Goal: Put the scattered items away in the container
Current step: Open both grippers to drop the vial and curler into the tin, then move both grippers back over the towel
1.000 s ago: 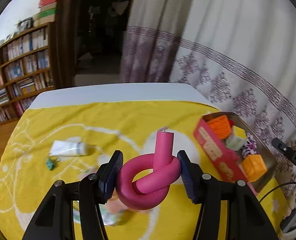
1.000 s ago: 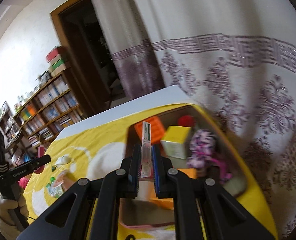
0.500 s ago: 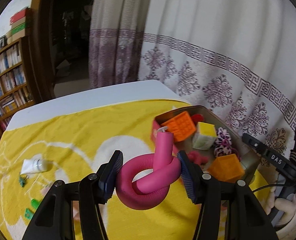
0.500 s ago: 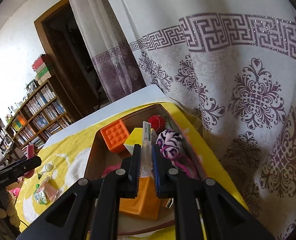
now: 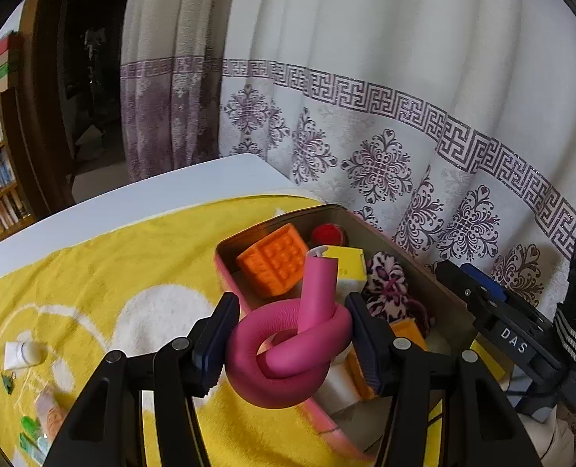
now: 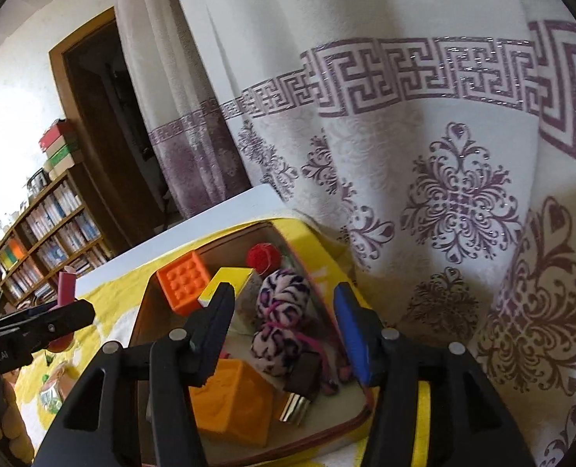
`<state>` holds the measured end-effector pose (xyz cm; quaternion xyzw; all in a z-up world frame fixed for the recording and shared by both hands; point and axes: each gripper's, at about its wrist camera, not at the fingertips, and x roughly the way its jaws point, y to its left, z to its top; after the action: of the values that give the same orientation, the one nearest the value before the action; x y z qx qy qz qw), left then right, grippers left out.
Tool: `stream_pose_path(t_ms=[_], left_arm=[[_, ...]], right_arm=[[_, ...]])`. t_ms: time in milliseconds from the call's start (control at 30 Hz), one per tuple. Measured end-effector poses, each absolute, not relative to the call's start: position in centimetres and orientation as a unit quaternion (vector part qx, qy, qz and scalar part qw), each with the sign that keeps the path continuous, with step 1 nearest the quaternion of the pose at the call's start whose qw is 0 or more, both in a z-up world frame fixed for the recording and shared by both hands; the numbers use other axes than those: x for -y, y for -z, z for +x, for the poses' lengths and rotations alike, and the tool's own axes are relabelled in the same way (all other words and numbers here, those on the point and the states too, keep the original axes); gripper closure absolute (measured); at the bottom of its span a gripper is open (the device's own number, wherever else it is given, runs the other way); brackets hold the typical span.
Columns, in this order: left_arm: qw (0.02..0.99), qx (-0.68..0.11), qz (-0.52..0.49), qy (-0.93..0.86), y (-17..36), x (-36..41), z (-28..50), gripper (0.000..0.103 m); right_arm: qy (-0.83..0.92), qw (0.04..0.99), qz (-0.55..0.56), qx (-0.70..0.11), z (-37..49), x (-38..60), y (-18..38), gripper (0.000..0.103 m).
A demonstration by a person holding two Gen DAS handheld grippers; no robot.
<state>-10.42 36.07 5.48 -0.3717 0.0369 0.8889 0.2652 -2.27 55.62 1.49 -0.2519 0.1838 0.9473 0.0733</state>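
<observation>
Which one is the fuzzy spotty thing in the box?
Find the open box on the yellow cloth beside the curtain. Inside, right of the studded orange block and below the red ball, lies the scrunchie. It alone is soft, with purple-and-white leopard spots.

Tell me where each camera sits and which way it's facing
Left wrist: rides the left hand-held gripper, looking down past the knotted pink foam roller it clamps, toward the box; the right hand-held gripper shows at right.
Right wrist: rides the right hand-held gripper, jaws opening with nothing between them, above the box; a gloved hand shows.
Shared: box, orange studded block, curtain.
</observation>
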Motion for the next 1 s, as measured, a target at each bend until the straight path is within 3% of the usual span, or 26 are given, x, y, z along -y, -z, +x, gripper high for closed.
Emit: stream_pose_path(t_ms=[400,467,500,533,1000], left_arm=[[0.275,-0.036,-0.402,-0.873,-3.7,-38.3,-12.1,0.045],[0.276,-0.024,-0.407,-0.87,-3.6,-37.8,-12.1,0.037],[0.275,-0.017,-0.407,-0.871,-3.6,-37.6,-12.2,0.023],[0.271,-0.01,-0.403,-0.874,-3.7,-37.3,-12.2,0.02],[0.231,0.01,-0.402,-0.886,-4.2,-33.3,-11.8,0.02]], right_arm=[[-0.948,0.078,-0.25,-0.181,-2.5,-55.5,-1.3,0.038],[-0.947,0.079,-0.251,-0.183,-2.6,-55.6,-1.3,0.036],[-0.947,0.08,-0.251,-0.184,-2.6,-55.6,-1.2,0.035],[-0.947,0.08,-0.25,-0.184,-2.5,-55.6,-1.3,0.035],[-0.948,0.08,-0.249,-0.18,-2.4,-55.5,-1.2,0.033]])
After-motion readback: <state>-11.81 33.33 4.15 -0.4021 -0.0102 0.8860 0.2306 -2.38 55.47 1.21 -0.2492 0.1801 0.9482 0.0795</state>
